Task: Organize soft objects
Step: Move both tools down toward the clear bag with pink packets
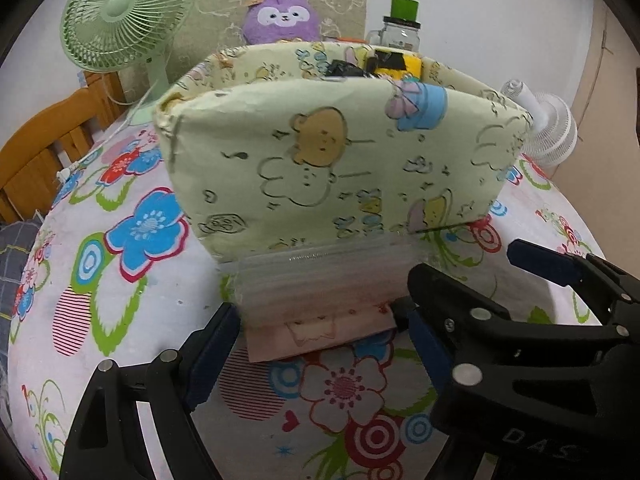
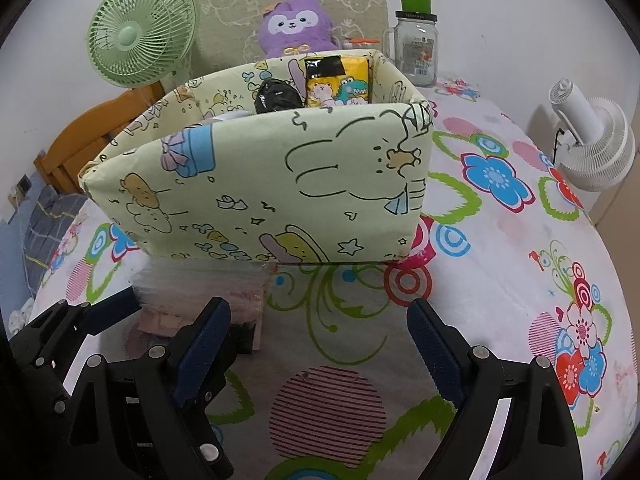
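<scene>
Pale green fabric bin (image 1: 320, 152) stands on the flowered cloth (image 1: 132, 312), its wall hiding most of its load: only a yellow pack (image 2: 340, 80) and a black bundle (image 2: 278, 96) peek over the rim. Just before it lies a clear-wrapped pink packet (image 1: 316, 304), partly blurred, between the left gripper's (image 1: 316, 344) wide-spread fingers. The right gripper (image 2: 320, 340) gapes wide over bare cloth. A purple plush (image 2: 298, 26) sits behind, its lower half concealed.

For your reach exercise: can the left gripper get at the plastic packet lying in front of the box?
Probably yes: the left gripper is open, the packet lies between its fingers, nothing covering it.
</scene>
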Action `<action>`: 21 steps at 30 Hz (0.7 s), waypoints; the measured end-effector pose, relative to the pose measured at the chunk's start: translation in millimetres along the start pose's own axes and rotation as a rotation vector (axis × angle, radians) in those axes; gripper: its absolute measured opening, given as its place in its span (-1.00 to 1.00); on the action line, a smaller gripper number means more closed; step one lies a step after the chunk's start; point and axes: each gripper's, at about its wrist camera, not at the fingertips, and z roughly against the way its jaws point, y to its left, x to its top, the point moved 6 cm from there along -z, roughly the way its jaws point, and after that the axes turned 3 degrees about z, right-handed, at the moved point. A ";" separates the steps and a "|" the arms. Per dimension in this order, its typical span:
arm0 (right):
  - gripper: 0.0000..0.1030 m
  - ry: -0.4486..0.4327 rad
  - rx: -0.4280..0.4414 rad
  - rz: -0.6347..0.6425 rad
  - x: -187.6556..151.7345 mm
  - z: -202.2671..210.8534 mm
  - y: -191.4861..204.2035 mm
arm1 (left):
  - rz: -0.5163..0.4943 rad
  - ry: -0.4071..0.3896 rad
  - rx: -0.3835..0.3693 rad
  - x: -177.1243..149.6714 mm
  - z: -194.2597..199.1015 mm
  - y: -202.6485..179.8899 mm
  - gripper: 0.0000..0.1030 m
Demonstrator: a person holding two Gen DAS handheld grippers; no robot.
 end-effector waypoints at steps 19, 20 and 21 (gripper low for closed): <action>0.78 0.009 -0.010 -0.012 -15.4 7.2 -17.4 | -0.054 0.018 -0.044 -25.8 13.6 -44.7 0.66; 0.78 0.008 -0.010 -0.013 -17.3 9.2 -18.7 | -0.057 0.019 -0.046 -27.0 14.4 -46.7 0.66; 0.78 0.007 -0.011 -0.015 -18.7 10.8 -19.9 | -0.065 0.018 -0.051 -29.1 16.1 -51.1 0.66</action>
